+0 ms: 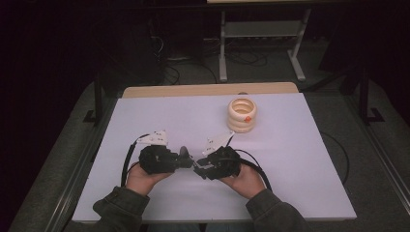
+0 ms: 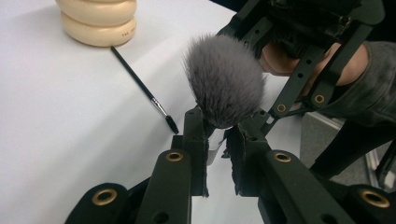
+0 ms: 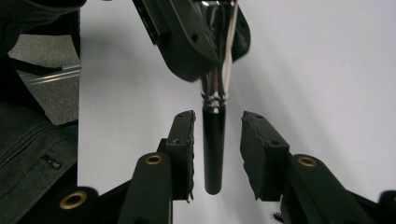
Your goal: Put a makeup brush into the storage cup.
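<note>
A makeup brush with a fluffy grey head (image 2: 224, 86), a silver ferrule (image 3: 217, 79) and a black handle (image 3: 214, 154) is held level above the table's front middle. My left gripper (image 2: 217, 128) is shut on the ferrule just behind the bristles. My right gripper (image 3: 217, 126) faces it with its jaws on either side of the black handle, a gap showing on both sides, so it is open. In the high view the left gripper (image 1: 187, 162) and the right gripper (image 1: 198, 166) meet tip to tip, with the grey brush head (image 1: 183, 152) between them.
A cream ringed holder (image 1: 241, 115) stands at the back right of the white table (image 1: 300, 169). A thin black brush (image 2: 140, 86) lies flat on the table near the cream holder (image 2: 98, 21). The person's hands and sleeves come in from the front edge.
</note>
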`<state>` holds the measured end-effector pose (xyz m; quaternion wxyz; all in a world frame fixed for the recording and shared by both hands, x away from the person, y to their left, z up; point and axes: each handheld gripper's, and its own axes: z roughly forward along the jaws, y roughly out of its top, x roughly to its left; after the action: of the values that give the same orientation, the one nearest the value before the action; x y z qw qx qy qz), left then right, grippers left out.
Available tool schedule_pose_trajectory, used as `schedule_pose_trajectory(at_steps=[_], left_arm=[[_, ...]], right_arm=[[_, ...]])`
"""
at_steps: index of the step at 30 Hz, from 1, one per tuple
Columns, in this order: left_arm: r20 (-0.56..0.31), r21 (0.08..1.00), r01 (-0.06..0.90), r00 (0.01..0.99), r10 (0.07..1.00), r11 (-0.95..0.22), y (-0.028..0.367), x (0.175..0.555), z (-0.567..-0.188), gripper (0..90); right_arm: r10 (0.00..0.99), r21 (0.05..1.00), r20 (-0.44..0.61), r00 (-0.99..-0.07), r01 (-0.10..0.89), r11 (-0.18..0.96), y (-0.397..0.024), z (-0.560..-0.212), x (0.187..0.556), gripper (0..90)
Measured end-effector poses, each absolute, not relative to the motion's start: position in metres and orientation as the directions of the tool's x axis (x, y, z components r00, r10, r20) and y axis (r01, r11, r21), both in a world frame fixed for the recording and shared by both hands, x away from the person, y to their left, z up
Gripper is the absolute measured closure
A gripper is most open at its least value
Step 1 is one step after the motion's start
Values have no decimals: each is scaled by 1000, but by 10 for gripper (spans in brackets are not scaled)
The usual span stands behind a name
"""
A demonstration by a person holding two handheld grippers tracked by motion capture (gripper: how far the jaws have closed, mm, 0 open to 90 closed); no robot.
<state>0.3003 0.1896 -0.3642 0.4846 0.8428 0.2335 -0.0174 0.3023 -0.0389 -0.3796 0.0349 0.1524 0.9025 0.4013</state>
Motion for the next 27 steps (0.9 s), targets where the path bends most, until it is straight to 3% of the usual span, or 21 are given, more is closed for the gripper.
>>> schedule_pose_trajectory(at_steps=[7, 13, 17, 27], left_arm=[[-226, 802, 381, 906, 358, -460, 179, 300, -363, 780], [-230, 801, 384, 906, 355, -459, 180, 298, -363, 762], [-230, 797, 386, 905, 359, -464, 184, 296, -364, 680], [-221, 807, 401, 885, 409, -433, 197, 289, -373, 591]], right_arm=[[277, 724, 52, -960, 227, 652, -35, -382, 303, 780], [250, 726, 46, -967, 204, 656, -37, -382, 304, 786], [280, 715, 75, -957, 247, 654, -40, -383, 304, 785], [327, 713, 110, -939, 304, 631, -64, -385, 313, 785]])
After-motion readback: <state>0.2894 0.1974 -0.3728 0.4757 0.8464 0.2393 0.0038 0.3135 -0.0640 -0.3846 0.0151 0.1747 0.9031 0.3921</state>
